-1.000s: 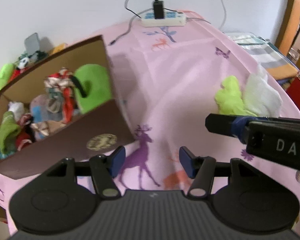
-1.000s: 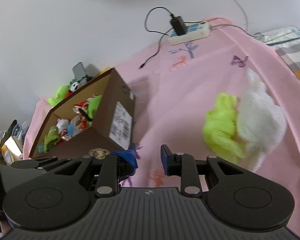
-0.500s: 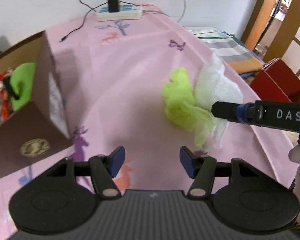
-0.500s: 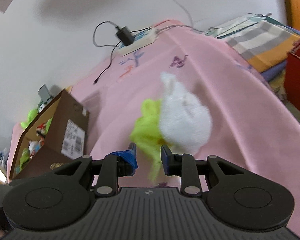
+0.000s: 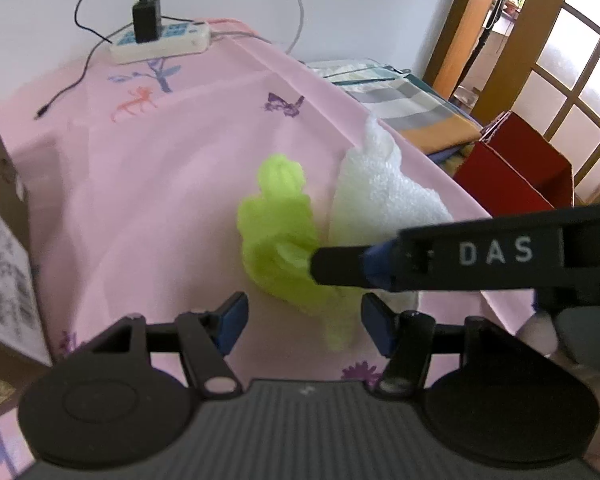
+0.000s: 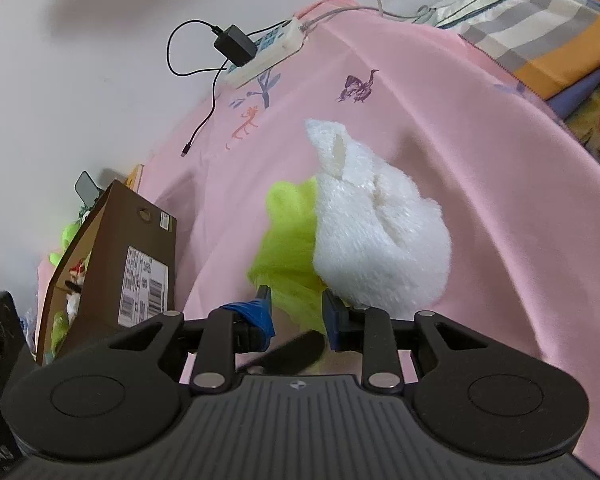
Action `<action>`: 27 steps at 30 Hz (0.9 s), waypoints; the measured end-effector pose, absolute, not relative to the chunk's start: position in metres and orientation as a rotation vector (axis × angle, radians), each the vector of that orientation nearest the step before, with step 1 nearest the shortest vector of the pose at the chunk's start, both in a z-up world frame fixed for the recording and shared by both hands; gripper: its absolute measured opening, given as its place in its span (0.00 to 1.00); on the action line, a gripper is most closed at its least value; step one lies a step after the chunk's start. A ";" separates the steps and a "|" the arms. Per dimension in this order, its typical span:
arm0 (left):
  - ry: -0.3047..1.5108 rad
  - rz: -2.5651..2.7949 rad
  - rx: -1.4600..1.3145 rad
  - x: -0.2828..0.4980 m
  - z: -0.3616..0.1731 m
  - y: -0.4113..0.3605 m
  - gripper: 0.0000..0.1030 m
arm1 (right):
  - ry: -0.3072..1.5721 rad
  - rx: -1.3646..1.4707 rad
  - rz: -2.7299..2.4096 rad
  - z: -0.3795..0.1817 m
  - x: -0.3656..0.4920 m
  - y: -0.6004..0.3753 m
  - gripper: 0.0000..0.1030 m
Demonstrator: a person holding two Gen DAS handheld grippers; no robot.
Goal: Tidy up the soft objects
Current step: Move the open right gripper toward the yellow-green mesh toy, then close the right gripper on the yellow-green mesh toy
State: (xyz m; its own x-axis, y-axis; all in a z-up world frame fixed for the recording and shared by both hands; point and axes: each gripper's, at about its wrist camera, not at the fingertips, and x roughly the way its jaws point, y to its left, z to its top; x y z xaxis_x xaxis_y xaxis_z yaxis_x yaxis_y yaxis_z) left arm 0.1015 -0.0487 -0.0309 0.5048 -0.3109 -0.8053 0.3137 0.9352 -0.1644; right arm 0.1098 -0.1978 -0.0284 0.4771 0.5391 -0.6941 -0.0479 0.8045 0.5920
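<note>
green toy (image 6: 288, 248) and white toy (image 6: 376, 240): touching, on pink cloth (image 6: 440, 128), well apart from box (image 6: 140, 248). right gripper (image 6: 296, 312): jaws just opening, straddling green, unclamped. left gripper (image 5: 300, 320): apart, empty. risk: snagging both toys.

Left gripper (image 5: 302, 322) pitched downward, jaws spread wide, nothing pressed between the pads. Right gripper (image 6: 296, 312) also tilted down, jaws narrowly apart and just been opening; its finger crosses the left view from the right.
</note>
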 end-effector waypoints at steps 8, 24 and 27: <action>0.992 -0.366 0.081 0.115 -0.046 -0.051 0.62 | 1.063 0.499 0.426 -0.040 0.128 -0.180 0.10; 0.965 -0.416 0.046 0.096 -0.036 -0.030 0.24 | 1.018 0.437 0.539 -0.031 0.112 -0.160 0.03; 0.959 -0.413 0.041 0.085 -0.032 -0.020 0.23 | 1.024 0.433 0.562 -0.029 0.104 -0.150 0.03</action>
State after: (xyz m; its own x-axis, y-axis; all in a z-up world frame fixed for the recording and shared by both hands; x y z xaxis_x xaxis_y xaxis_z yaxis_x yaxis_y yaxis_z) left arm 0.0845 -0.0199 -0.0318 0.5026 -0.3238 -0.8015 0.3599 0.9214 -0.1466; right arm 0.1039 -0.1504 -0.0286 0.4017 0.6219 -0.6722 -0.2329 0.7793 0.5818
